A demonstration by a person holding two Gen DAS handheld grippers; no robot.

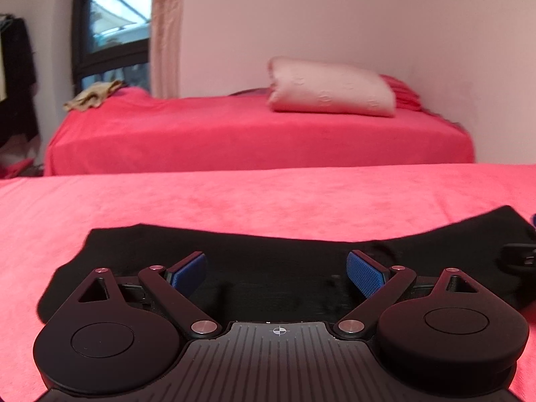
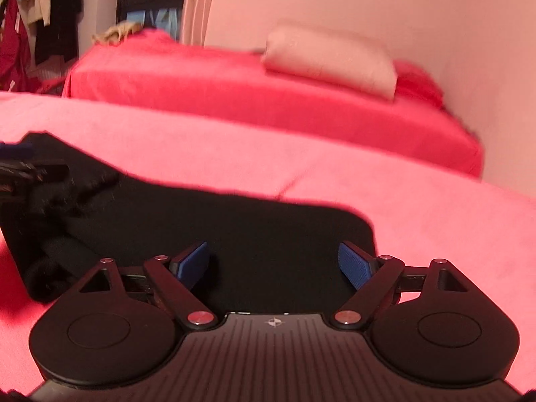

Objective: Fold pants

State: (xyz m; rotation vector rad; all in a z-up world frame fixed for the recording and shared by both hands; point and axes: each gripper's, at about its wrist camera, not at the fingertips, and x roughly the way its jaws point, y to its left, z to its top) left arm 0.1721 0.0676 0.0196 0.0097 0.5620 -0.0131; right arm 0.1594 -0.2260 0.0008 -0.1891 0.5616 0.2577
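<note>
Left wrist view: left gripper hovers level, jaws spread, over black pants lying on the red bed. Right gripper, tilted, jaws also spread, hovers above the pants' right end.

Pants plain black, no pattern. Bedspread under them pink-red, faintly mottled. 2nd bed cover deeper red. Pillow pale pink w/ faint embossed pattern. Wall pinkish-white. Curtain light pink. Crumpled cloth beige. Left gripper black, pads blue, fine dotted texture; right gripper same black w/ blue pads.
</note>
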